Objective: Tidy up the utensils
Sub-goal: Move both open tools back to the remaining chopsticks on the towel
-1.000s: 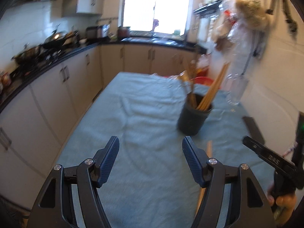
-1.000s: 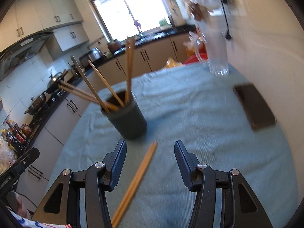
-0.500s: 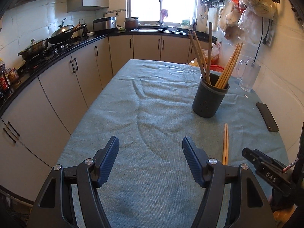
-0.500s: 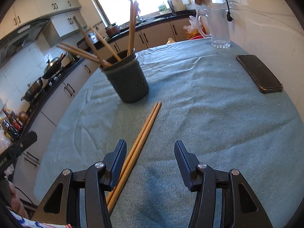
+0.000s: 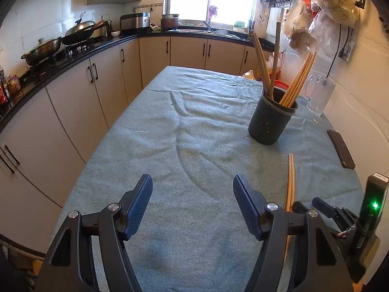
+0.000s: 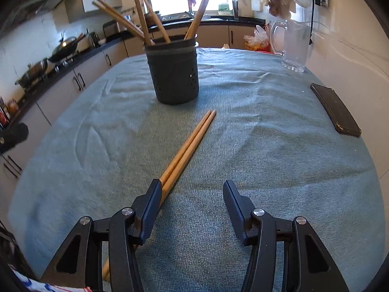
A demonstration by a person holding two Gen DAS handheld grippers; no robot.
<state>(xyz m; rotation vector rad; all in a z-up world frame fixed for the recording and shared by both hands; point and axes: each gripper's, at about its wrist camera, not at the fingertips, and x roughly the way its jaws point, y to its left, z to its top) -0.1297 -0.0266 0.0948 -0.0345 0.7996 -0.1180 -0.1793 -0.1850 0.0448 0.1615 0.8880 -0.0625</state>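
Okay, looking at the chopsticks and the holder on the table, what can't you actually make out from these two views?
- Loose chopsticks: near ends hidden under the right gripper; the left gripper covers them in the left view.
- Holder: its inside is blocked by its wall.
- Chopsticks in the holder: tips cut off at the top edge.

Table cloth [image 6: 267, 126]: teal fabric, matt, ribbed weave, slightly wrinkled. Chopstick pair [image 6: 189, 143]: smooth light wood. Utensil holder [image 6: 173, 73]: dark matt plastic, perforated. Jug [image 6: 295, 46]: clear glass. Phone [image 6: 335, 109]: glossy black. Gripper fingers [image 5: 143, 199]: matt textured dark-blue plastic.
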